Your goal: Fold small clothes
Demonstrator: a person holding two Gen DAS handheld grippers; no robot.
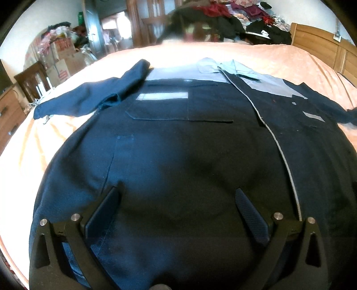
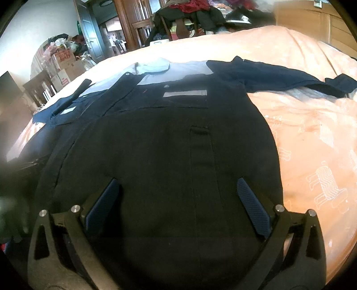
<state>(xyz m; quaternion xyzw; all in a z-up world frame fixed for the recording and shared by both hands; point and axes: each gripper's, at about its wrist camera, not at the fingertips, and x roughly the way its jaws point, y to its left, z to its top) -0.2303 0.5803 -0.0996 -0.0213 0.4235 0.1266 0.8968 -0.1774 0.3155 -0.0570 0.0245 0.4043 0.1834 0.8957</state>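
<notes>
1. A bed (image 1: pixel 245 55) with a peach cover fills both views.
2. A dark navy shirt (image 1: pixel 178 145) lies spread flat on it, front up, pale collar at the far end, sleeves out to the sides.
3. The left hand-held gripper (image 1: pixel 177 198) hangs over the shirt's lower part, fingers spread wide, empty.
4. The right hand-held gripper (image 2: pixel 178 189) does likewise, holding nothing.

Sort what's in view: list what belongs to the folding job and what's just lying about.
Part of the job:
- navy jacket spread flat on the bed
- its left sleeve and right sleeve
- left gripper and right gripper, both open over the jacket's lower part
- peach bedspread, the work surface

Lying about:
- clothes pile beyond the bed
- cardboard boxes
- wooden headboard
</notes>
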